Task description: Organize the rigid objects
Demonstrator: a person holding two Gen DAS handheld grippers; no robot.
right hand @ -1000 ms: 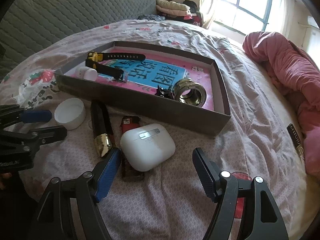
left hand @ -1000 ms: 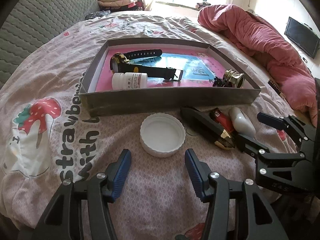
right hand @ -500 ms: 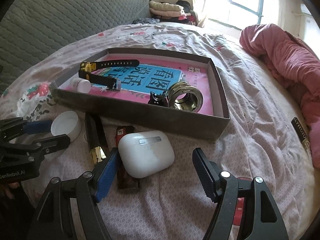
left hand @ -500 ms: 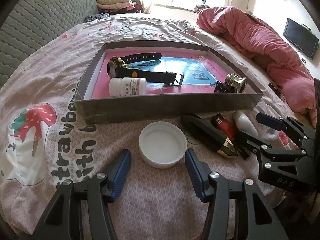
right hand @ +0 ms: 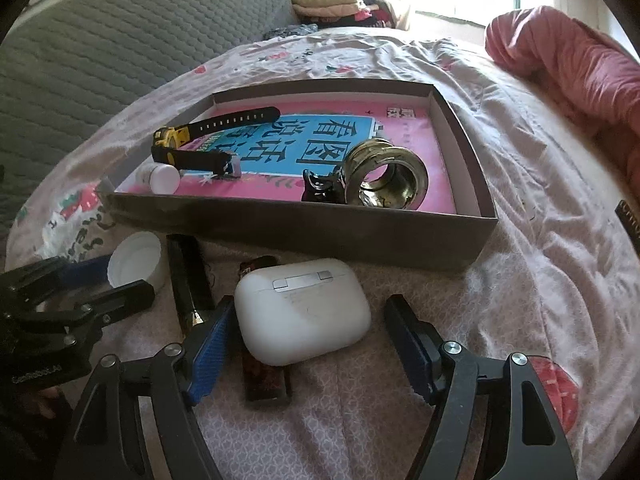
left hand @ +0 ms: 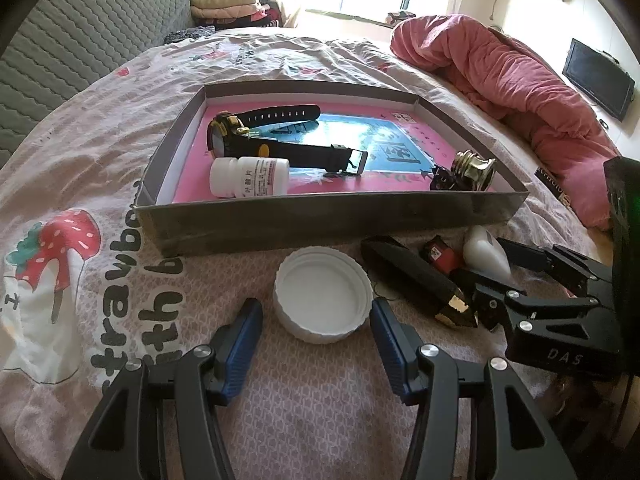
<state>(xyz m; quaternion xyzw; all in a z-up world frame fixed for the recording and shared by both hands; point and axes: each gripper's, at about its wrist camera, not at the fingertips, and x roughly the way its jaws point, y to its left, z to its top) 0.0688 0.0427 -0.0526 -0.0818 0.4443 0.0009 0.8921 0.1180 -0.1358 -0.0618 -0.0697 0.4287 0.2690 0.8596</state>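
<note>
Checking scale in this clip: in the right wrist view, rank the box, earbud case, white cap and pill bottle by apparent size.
1. Box
2. Earbud case, which is nearest the camera
3. White cap
4. Pill bottle, farther off and partly hidden by the box wall, so its rank is unsure

Bare bedsheet (right hand: 520,280) right of earbud case (right hand: 300,312); lighter (right hand: 264,376) and black tube (right hand: 188,280) crowd its left.

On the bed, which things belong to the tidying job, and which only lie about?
Belong to the job:
- white plastic jar lid
- white rounded earbuds case
- red lighter
- black gold-tipped tube
- shallow grey cardboard box

Lying about:
- crumpled pink quilt
- folded clothes
</note>
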